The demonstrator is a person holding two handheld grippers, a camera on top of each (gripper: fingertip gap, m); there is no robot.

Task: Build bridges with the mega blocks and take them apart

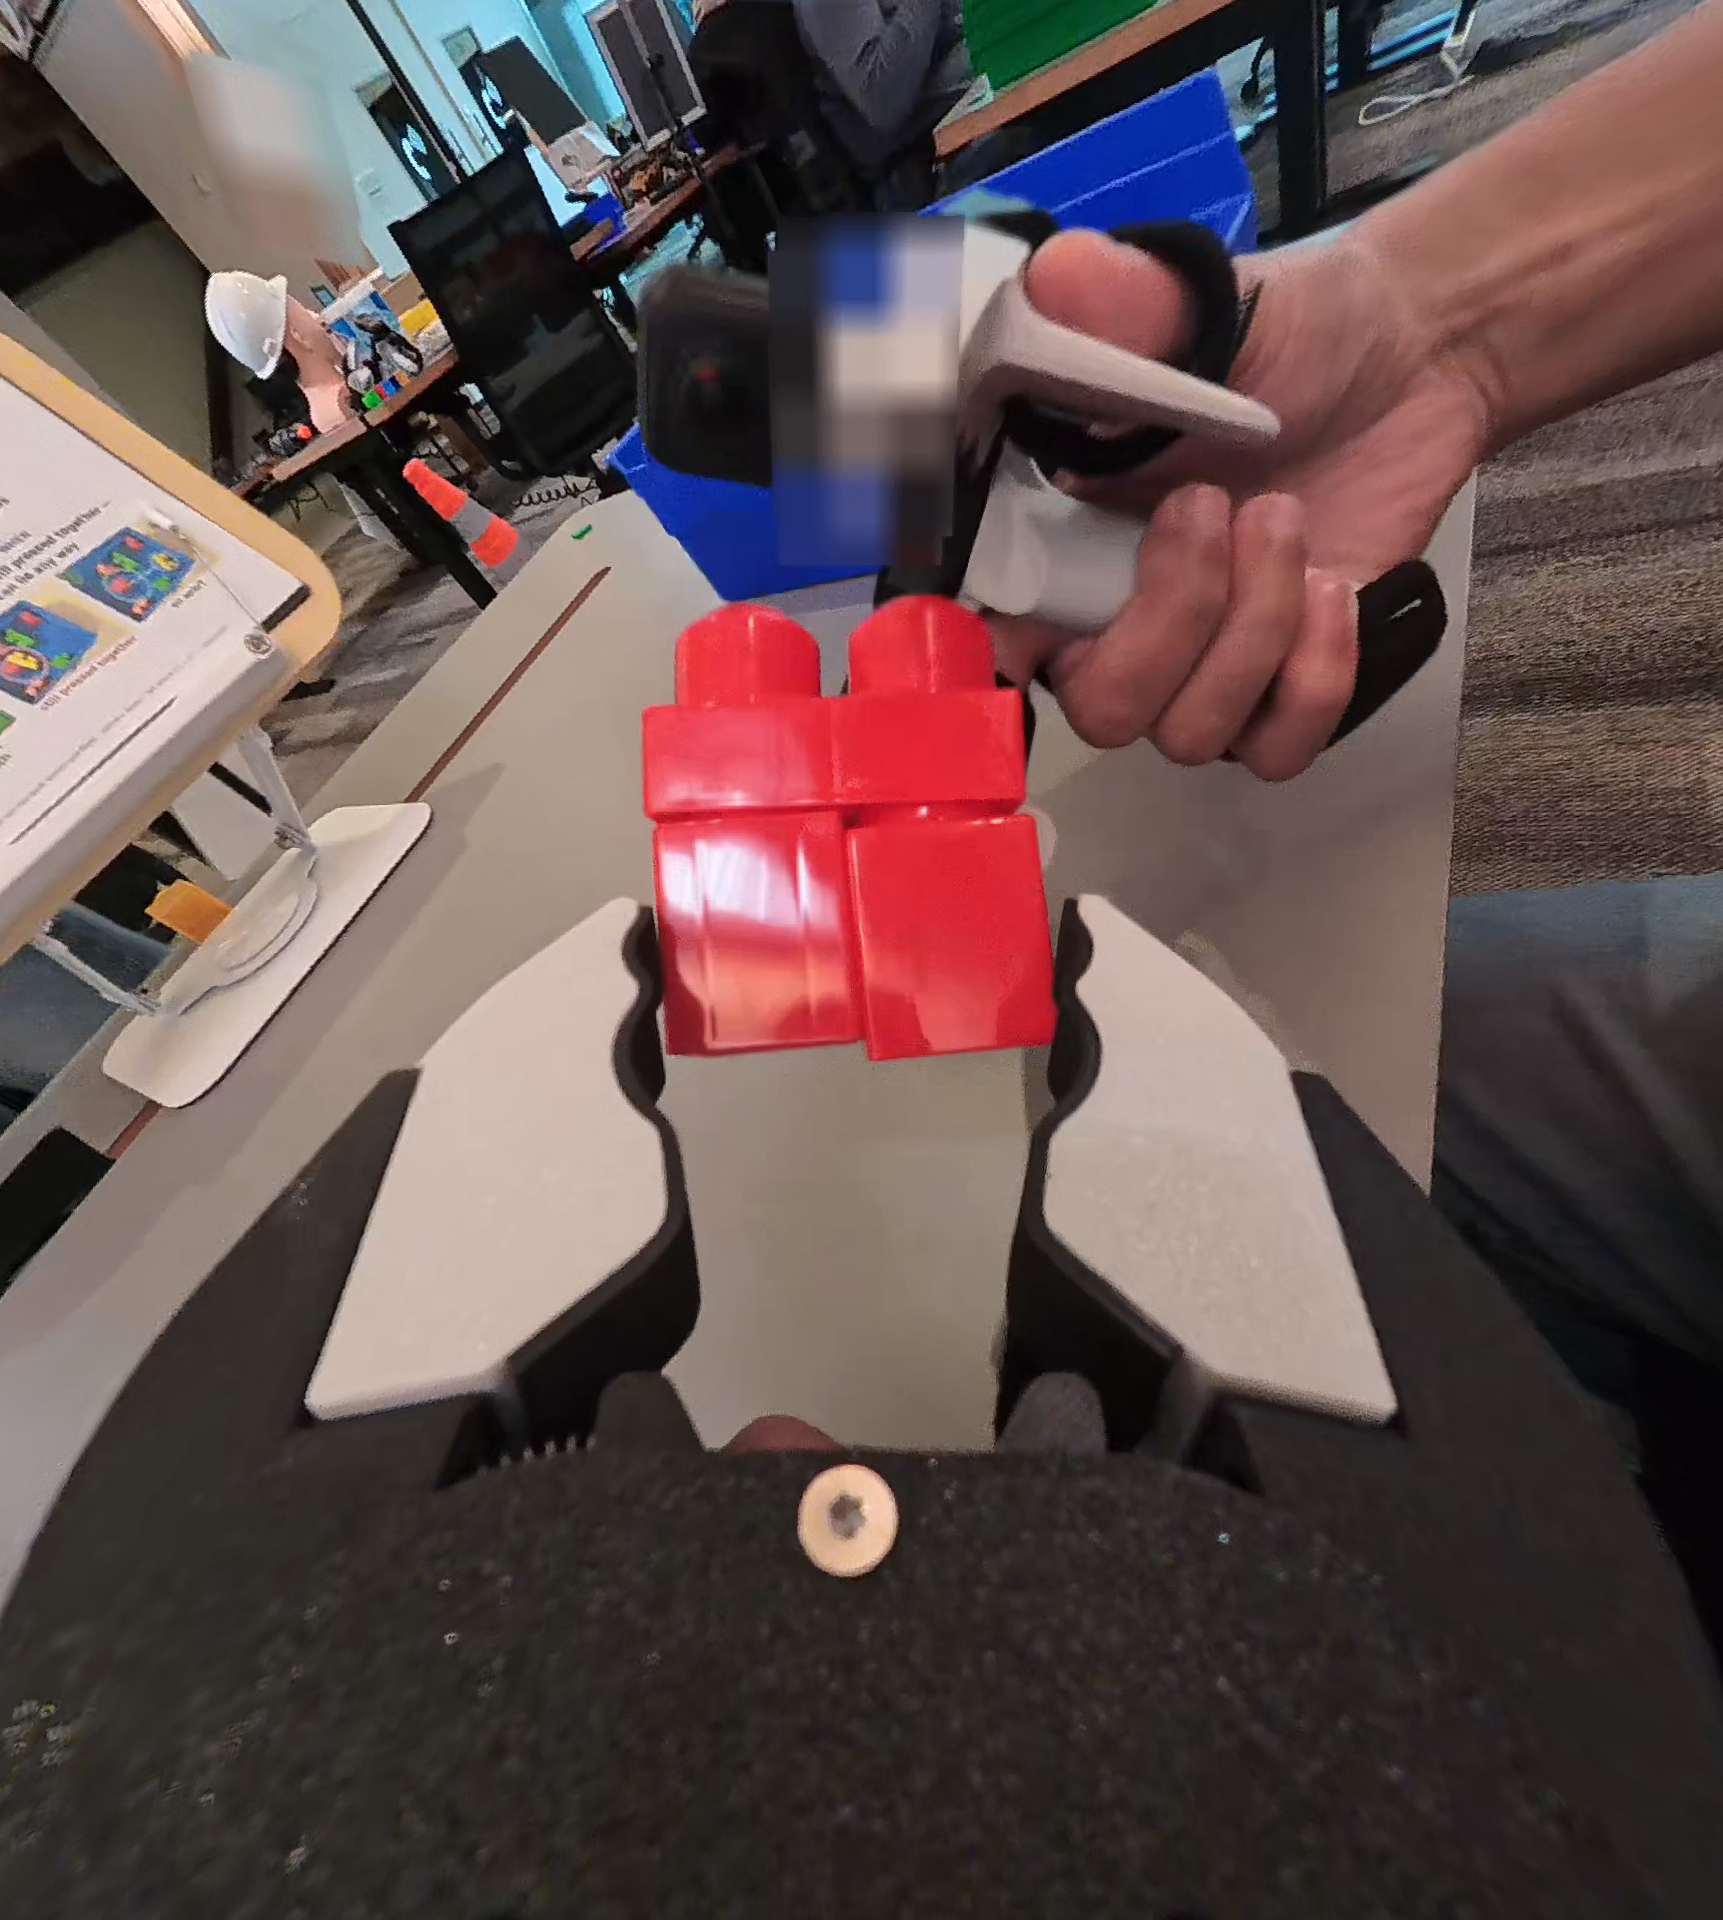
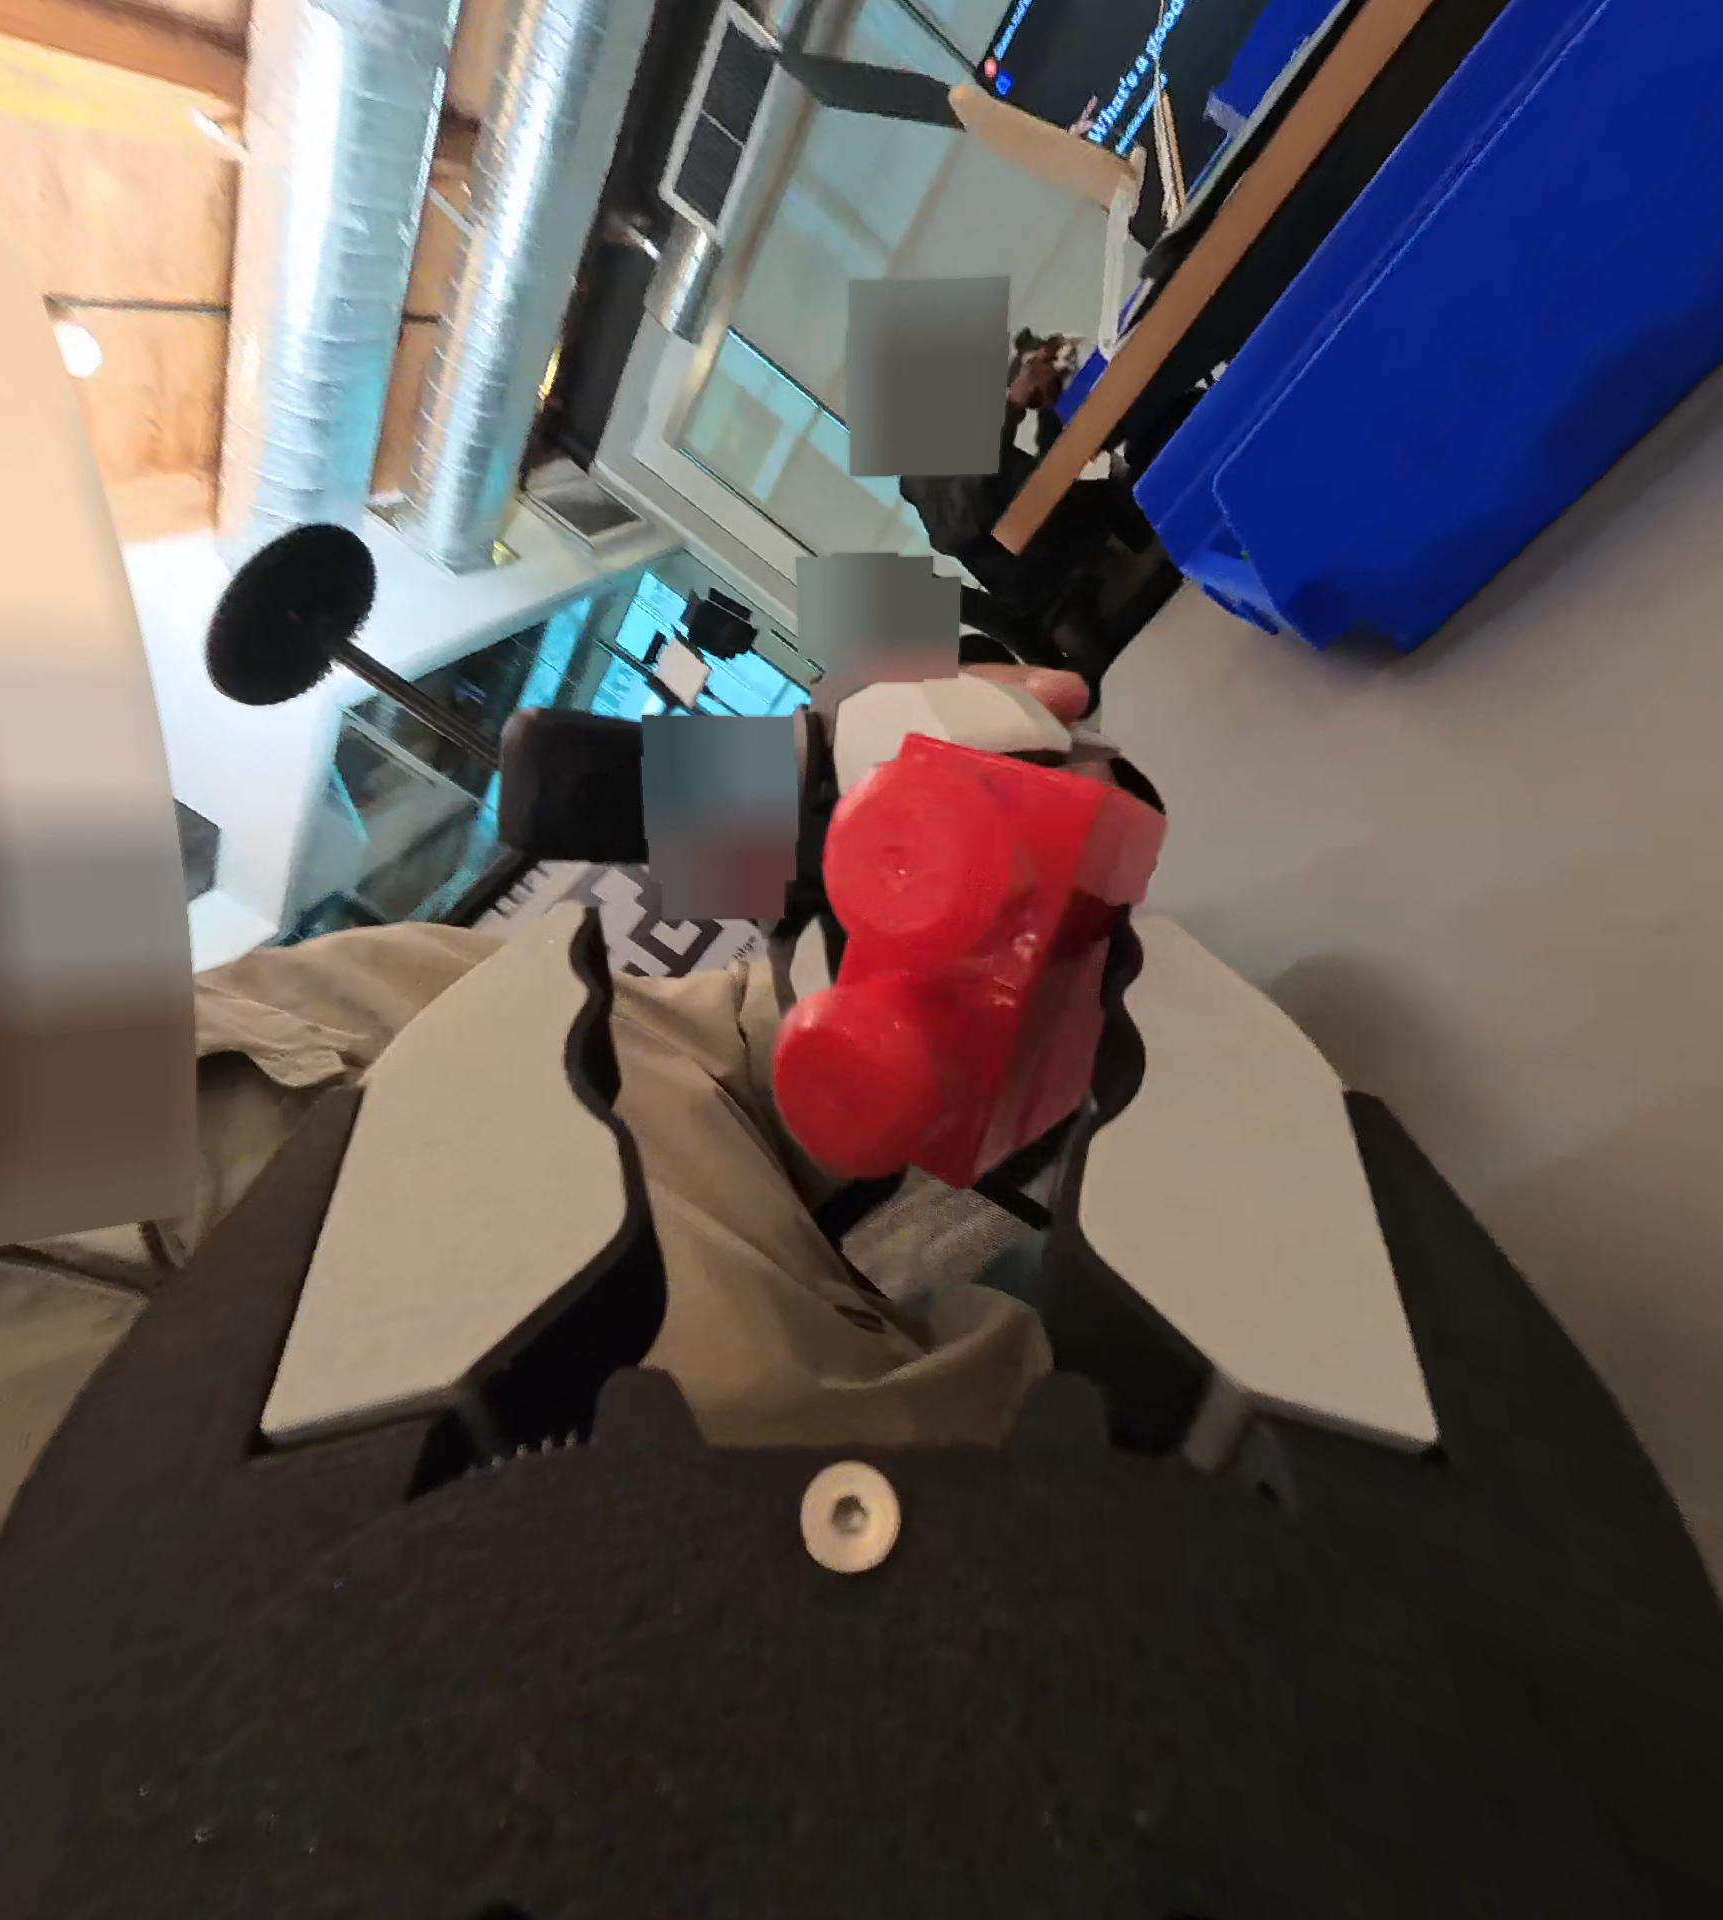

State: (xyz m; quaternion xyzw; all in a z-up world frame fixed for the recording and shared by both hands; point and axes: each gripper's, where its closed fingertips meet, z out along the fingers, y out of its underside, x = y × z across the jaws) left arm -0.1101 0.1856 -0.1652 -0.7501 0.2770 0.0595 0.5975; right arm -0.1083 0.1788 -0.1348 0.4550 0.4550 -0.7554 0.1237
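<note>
Centrally, a small bridge of red mega blocks (image 1: 841, 831) is held up in the air above a pale grey table (image 1: 545, 790). It has two square blocks side by side as legs and a two-stud block pressed across their tops, studs pointing away from the left wrist camera. The left gripper (image 1: 852, 971) pinches the two legs between its grey fingers (image 1: 566, 1049), one finger against each outer side.

From the right wrist view, the same red blocks (image 2: 950, 966) appear stud-first, tilted. The right gripper (image 2: 852, 1023) has its fingers spread; its right finger (image 2: 1200, 1091) sits right beside the blocks, while its left finger is well apart from them. Whether that right finger touches cannot be told.

In the left wrist view, a bare hand (image 1: 1304, 499) grips the right gripper's handle beyond the bridge. Behind it sits a blue bin (image 1: 1127, 177), and at the left a white instruction board (image 1: 57, 582) on a stand.
</note>
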